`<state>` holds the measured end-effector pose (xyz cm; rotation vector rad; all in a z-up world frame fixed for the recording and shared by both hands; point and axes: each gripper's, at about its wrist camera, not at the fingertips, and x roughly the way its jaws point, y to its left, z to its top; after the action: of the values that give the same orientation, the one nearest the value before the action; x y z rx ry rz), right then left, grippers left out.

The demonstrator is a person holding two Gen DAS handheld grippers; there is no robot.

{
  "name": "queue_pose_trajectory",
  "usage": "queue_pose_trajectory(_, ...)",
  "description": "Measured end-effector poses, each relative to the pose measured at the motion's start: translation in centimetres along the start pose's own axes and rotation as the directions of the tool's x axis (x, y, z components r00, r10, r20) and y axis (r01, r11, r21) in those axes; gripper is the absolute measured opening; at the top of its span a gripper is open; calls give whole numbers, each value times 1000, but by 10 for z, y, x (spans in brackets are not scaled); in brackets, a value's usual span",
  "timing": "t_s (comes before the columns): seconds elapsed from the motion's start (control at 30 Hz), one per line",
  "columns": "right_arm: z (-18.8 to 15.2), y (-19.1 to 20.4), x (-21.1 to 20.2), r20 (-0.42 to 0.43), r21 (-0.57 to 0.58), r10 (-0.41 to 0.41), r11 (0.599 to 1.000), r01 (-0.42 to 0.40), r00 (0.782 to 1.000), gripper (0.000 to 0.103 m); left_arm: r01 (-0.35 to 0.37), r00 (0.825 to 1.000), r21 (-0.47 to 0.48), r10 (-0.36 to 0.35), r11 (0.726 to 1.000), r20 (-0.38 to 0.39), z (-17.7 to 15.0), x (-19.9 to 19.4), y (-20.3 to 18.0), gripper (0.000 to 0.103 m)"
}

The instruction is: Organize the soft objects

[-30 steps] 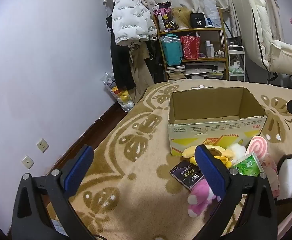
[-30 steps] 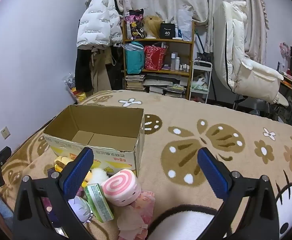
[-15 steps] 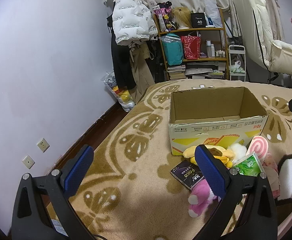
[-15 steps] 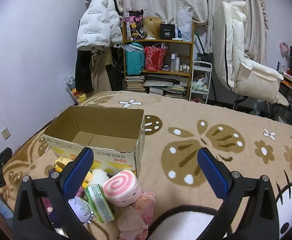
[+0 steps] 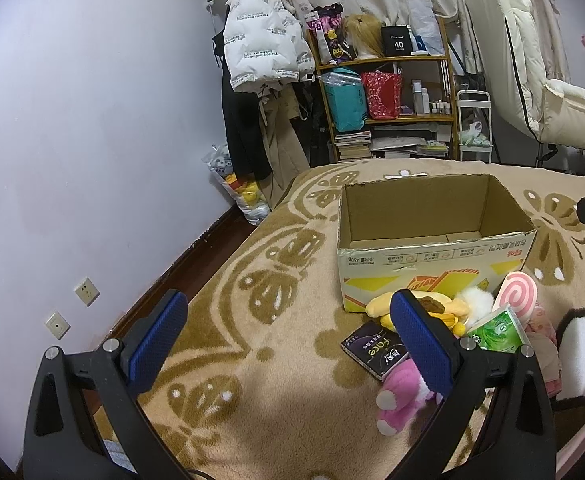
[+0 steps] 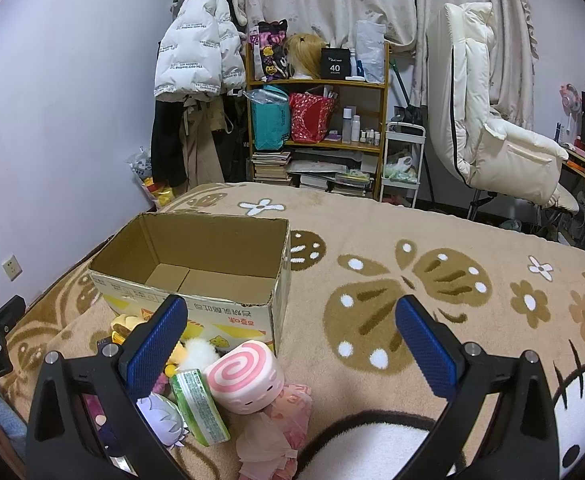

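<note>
A: Where are the soft things?
B: Heaped on the blanket (image 6: 432, 248) against the near wall of the cardboard box (image 6: 196, 256). The pink swirl cushion (image 6: 244, 378) lies just inside the right gripper's (image 6: 291, 346) left finger, touching the green tissue pack (image 6: 198, 406); a pale pink cloth bundle (image 6: 280, 424) sits below it.
A: And the left gripper (image 5: 291, 340)?
B: The pink plush (image 5: 398, 398) lies just beneath its right finger, beside the dark "face" packet (image 5: 374, 350). The yellow plush (image 5: 384, 304) sits behind that finger, touching the box.
A: Fingers?
B: Both pairs spread wide, grasping nothing.
A: The box?
B: Open-topped, nothing inside, beyond both grippers. A shelf (image 6: 316, 120) stands farther off.
</note>
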<state>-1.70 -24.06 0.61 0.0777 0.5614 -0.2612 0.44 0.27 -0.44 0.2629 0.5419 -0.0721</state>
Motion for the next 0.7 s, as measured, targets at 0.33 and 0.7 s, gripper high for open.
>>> queue_pose_trajectory(0.33, 0, -1, 1, -1, 1, 2, 1000, -2, 1000, 103, 0, 1000, 1, 0, 1000, 0, 0, -1, -1, 100)
queue_pose_trajectory(0.7, 0, 0, 0, -2, 1, 2, 1000, -2, 1000, 103, 0, 1000, -2, 0, 1000, 0, 1, 0, 0, 100)
